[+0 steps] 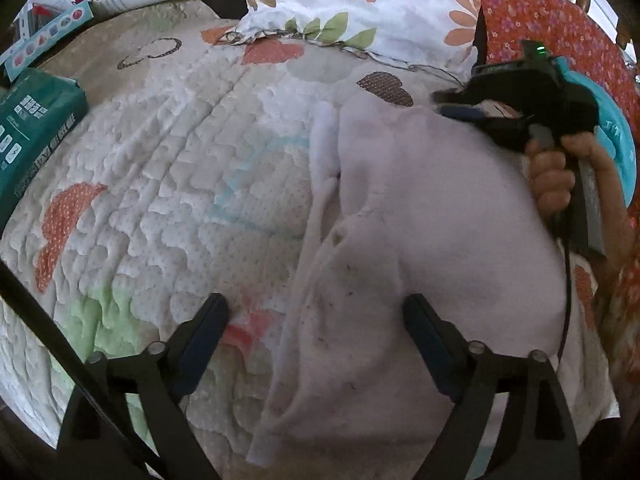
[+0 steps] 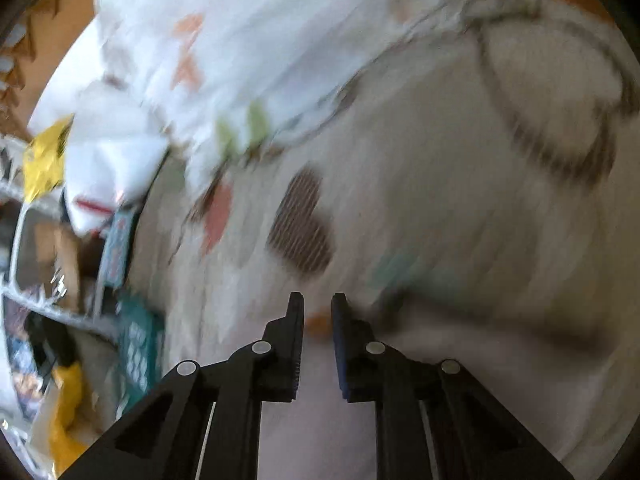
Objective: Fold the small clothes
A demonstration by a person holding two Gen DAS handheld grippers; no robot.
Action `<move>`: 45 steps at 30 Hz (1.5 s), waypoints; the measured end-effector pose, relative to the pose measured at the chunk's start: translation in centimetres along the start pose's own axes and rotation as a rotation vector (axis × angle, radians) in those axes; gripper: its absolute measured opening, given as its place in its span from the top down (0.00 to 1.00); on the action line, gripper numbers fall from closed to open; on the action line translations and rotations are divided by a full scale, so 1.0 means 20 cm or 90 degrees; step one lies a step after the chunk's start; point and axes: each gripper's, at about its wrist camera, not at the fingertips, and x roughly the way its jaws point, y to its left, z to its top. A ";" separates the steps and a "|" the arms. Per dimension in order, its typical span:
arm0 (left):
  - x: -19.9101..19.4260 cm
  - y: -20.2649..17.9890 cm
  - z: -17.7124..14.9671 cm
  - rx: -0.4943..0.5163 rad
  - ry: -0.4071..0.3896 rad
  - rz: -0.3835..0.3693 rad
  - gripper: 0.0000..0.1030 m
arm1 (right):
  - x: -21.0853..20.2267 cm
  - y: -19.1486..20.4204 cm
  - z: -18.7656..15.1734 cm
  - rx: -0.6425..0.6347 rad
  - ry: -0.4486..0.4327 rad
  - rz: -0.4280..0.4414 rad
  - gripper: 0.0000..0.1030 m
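Observation:
A pale pink small garment (image 1: 420,220) lies spread on the quilted bed cover, filling the right half of the left wrist view. My left gripper (image 1: 316,316) is open wide and empty, its right finger over the garment's lower part and its left finger over the quilt. My right gripper (image 1: 440,102) shows at the garment's far right corner, held by a hand. In the blurred right wrist view my right gripper (image 2: 317,308) has its jaws nearly closed with a narrow gap, above the pink garment (image 2: 460,352). I cannot tell whether cloth is between them.
The quilt (image 1: 168,184) has heart and cloud patches. A floral pillow (image 1: 360,8) and a red floral cloth (image 1: 552,28) lie at the far side. A teal package (image 1: 32,132) sits at the left edge. Shelves with clutter (image 2: 48,264) stand beyond the bed.

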 end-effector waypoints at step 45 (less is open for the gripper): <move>-0.44 -0.36 -0.34 0.109 -0.035 0.091 0.00 | -0.93 0.03 -1.34 -0.189 -0.181 -0.337 0.41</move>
